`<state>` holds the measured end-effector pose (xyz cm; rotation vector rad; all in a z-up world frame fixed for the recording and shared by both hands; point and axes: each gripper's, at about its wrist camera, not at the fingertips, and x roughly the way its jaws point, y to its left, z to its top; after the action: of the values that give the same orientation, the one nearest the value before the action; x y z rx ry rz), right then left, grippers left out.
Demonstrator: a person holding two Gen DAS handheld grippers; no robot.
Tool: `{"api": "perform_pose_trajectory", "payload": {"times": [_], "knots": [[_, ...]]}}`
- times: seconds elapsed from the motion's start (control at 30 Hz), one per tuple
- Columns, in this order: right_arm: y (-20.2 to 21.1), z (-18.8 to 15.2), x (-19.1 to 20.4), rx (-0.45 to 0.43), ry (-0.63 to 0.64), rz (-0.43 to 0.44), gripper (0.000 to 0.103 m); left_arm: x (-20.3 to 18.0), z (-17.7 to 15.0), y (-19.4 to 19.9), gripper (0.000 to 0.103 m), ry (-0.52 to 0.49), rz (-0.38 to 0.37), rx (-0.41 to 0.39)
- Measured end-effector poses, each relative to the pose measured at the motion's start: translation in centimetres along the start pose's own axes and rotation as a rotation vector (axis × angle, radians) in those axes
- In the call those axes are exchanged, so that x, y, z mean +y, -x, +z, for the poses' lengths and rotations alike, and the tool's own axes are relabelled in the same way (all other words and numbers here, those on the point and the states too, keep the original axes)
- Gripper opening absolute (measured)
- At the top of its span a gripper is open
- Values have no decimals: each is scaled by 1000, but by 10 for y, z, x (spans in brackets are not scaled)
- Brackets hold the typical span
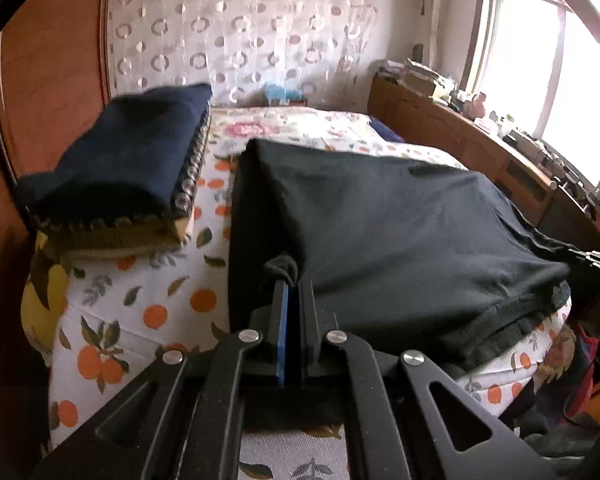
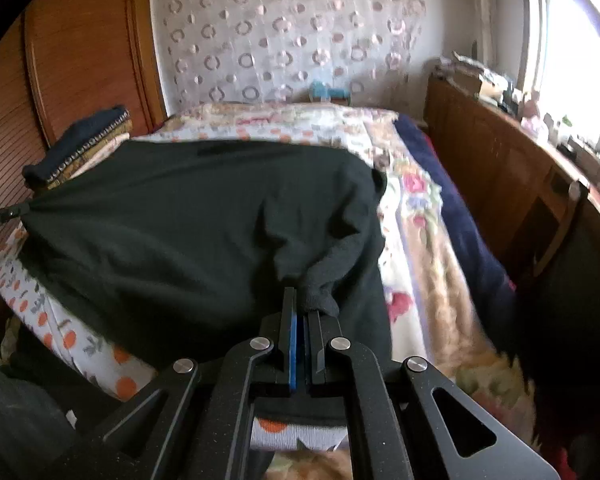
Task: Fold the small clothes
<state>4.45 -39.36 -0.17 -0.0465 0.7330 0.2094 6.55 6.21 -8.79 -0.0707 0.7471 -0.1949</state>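
At the far left a folded navy stack [image 1: 128, 160] sits on the orange-print bedspread [image 1: 140, 300], apart from my work. My left gripper [image 1: 290, 280] is pinched tight on one near corner of the black garment [image 1: 400, 232], my right gripper [image 2: 306, 300] clamped on the other, so the cloth stretches taut between them over the bed's edge. Its long axis seems to run side to side, gripper to gripper, and the far edge lies toward the curtain [image 2: 292, 40].

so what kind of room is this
Most likely a home bedroom: a bed with orange-print bedding fills the view, folded clothes are stacked on it beside a black garment, and a cluttered wooden cabinet runs under a window.
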Motion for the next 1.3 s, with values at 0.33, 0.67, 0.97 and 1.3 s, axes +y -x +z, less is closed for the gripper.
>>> {"api": "perform_pose_trajectory", "payload": {"times": [0.33, 0.67, 0.97, 1.3], "knots": [[12, 3, 1, -35, 17, 7, 3, 1, -9, 2, 12, 8, 11, 36], [15, -6, 16, -63, 71, -4, 32, 0, -8, -10, 51, -27, 39, 67], [25, -9, 17, -72, 103, -14, 47, 3, -16, -27, 54, -38, 89, 121], [0, -15, 29, -53, 119, 14, 48, 9, -23, -34, 57, -25, 109, 128]]}}
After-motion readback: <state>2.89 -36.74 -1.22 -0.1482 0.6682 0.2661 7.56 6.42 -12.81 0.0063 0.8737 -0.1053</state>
